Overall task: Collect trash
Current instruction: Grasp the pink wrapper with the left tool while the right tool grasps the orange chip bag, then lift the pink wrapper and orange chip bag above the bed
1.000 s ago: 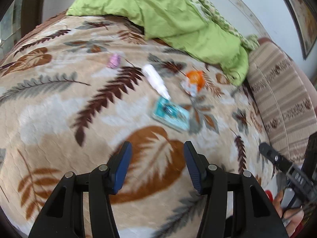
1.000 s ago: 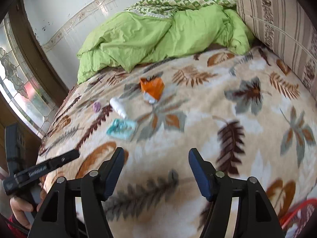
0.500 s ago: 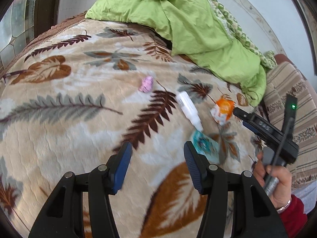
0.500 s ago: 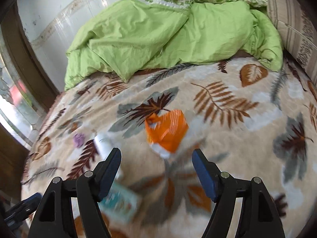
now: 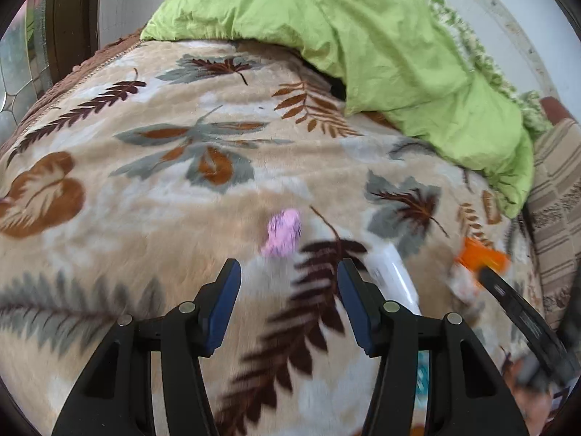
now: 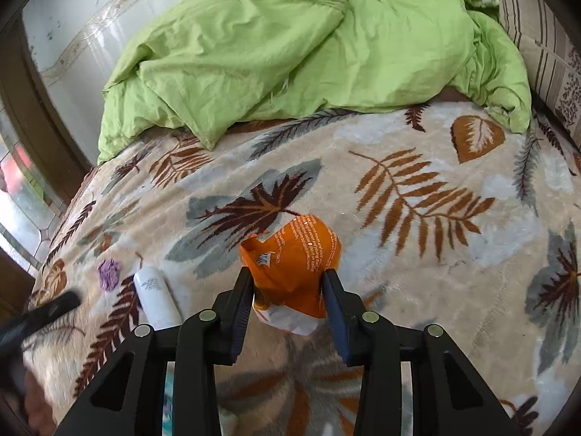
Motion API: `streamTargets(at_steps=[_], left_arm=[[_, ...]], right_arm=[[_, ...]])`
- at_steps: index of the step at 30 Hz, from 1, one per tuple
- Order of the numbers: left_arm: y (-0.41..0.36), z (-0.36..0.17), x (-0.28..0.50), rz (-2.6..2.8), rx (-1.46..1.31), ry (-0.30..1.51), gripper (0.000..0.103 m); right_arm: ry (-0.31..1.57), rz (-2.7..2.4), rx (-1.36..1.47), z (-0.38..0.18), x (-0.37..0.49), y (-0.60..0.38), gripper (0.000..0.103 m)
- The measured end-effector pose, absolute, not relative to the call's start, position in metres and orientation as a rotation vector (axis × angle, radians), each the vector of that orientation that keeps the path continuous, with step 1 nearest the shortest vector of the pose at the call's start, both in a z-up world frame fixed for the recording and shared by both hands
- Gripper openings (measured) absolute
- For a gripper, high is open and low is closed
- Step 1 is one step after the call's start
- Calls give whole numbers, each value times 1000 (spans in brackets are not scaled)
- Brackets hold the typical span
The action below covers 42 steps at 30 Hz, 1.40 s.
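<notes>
On the leaf-patterned blanket [image 6: 417,196] lies an orange packet [image 6: 297,254]. My right gripper [image 6: 288,274] has its jaws closing, and both pads touch the packet's sides. Left of it lie a white bottle [image 6: 156,298] and a crumpled pink wad [image 6: 109,274]. In the left wrist view the pink wad [image 5: 283,232] sits just ahead of my left gripper [image 5: 288,267], which is open with only blanket between its fingers. The white bottle [image 5: 392,276] runs beside its right finger. A teal packet [image 5: 421,378] shows partly behind that finger. The orange packet [image 5: 479,254] is blurred at right.
A rumpled green duvet [image 6: 308,54] is heaped along the far side of the bed. A striped cushion [image 6: 544,43] stands at the right. A window with a dark wooden frame [image 6: 21,181] borders the left edge. A pale wall [image 6: 72,7] rises behind the bed.
The right gripper came down over the orange packet and its jaws drew in around it. The left gripper travelled across the blanket, and the pink wad now lies just ahead of its fingers.
</notes>
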<state>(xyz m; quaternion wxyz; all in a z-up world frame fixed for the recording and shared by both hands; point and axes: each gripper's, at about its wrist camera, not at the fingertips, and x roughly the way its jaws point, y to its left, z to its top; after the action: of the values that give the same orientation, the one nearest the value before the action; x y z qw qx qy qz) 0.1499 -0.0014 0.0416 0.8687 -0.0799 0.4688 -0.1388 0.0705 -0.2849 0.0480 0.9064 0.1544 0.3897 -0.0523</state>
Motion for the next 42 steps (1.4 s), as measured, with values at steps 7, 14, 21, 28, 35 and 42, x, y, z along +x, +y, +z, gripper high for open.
streamTargets(at_steps=[7,14,21,28,35,42], left_arm=[[-15,17,179,-256,-125,1013,23],[-12,37,136,-324,-114,962,20],[-9,64,51,-431,-104,906,20],[-23,80,-38,-482,-31,840,20],[-29,77,-104,-484,-5,802,20],[-33,63,-125,-469,34,785,20]], right_arm=[[755,-71,388,60,23,-294,41],[731,-35,423,69,-27,-289,41],[720,-21,410,73,-90,-271,41],[712,-46,417,70,-143,-262,41],[688,-63,439,71,-174,-262,41],[675,-38,449,71,-191,-255,41]])
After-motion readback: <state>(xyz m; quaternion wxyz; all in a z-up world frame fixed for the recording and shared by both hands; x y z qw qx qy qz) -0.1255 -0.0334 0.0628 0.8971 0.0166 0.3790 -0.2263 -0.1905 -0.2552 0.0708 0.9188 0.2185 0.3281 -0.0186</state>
